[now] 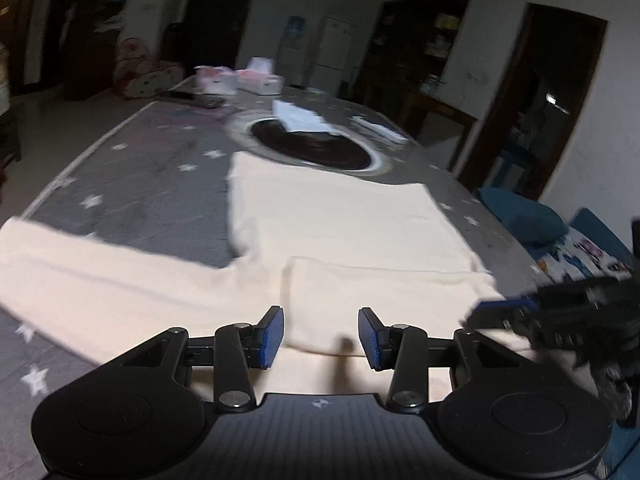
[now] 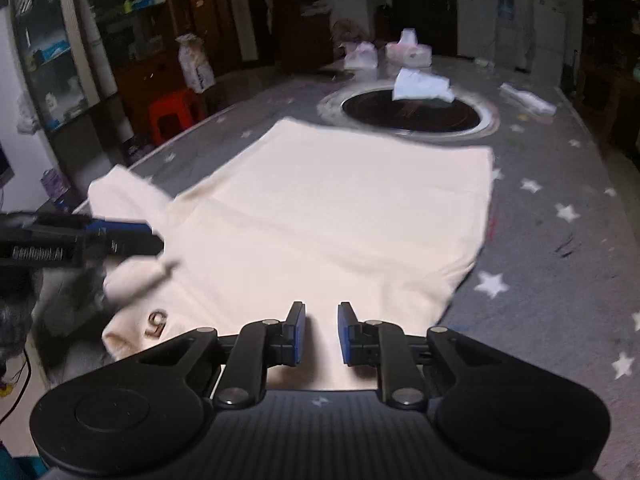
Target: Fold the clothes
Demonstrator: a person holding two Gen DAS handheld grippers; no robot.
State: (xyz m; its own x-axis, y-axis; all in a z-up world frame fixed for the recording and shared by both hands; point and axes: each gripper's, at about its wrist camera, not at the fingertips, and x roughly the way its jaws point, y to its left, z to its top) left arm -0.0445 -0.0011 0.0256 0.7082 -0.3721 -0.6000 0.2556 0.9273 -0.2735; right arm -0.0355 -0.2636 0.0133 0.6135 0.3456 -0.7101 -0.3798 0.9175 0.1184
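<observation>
While the cream garment (image 2: 320,208) lies flat on the star-patterned surface (image 2: 560,240) with one sleeve folded in, the left claw (image 1: 321,338) and right claw (image 2: 321,334), both spread and empty, risk bunching the fabric through a shallow pinch.
</observation>
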